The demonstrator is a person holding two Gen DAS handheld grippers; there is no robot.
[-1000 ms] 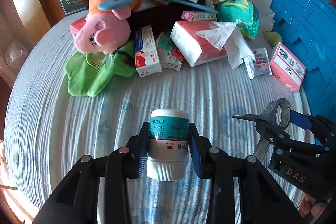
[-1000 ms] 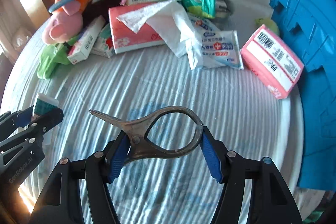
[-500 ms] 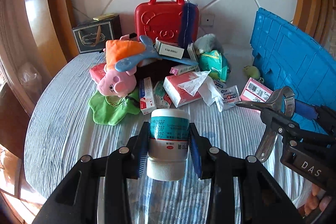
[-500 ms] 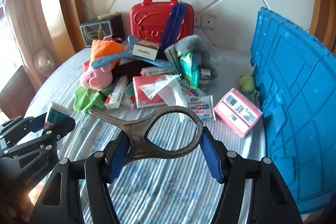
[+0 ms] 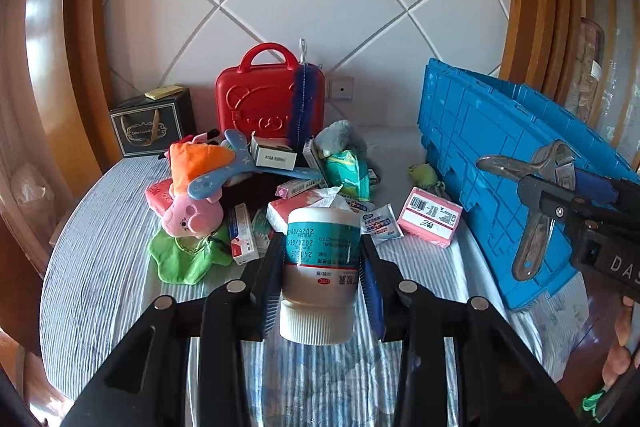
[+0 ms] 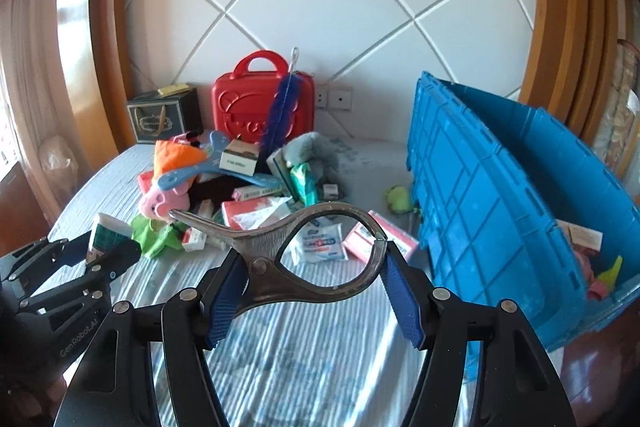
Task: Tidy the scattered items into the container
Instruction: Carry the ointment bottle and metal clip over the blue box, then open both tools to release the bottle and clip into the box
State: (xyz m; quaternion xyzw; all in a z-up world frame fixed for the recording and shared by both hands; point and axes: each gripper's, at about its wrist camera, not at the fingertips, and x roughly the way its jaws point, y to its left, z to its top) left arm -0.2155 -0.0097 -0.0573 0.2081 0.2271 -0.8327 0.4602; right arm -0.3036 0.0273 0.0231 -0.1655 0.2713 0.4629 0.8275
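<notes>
Scanning left to right: left gripper [image 5: 320, 267] is clamped on the pill bottle [image 5: 320, 259], cap toward the camera, long axis running along the fingers. Clutter pile [image 5: 280, 187] sits mid-table, beyond it. Right gripper [image 6: 308, 283] is closed on the metal tongs [image 6: 304, 247], lying crosswise betw. the pads, tips pointing left. Blue crate [image 6: 500, 195] stands far right, open top facing up w/ items already inside. Right hand's nearer; both loads prob. need to go rightward and over the rim.

Both hand-held grippers aloft — left [image 5: 320, 267] and right [image 6: 312, 275] clamped, angled downward
</notes>
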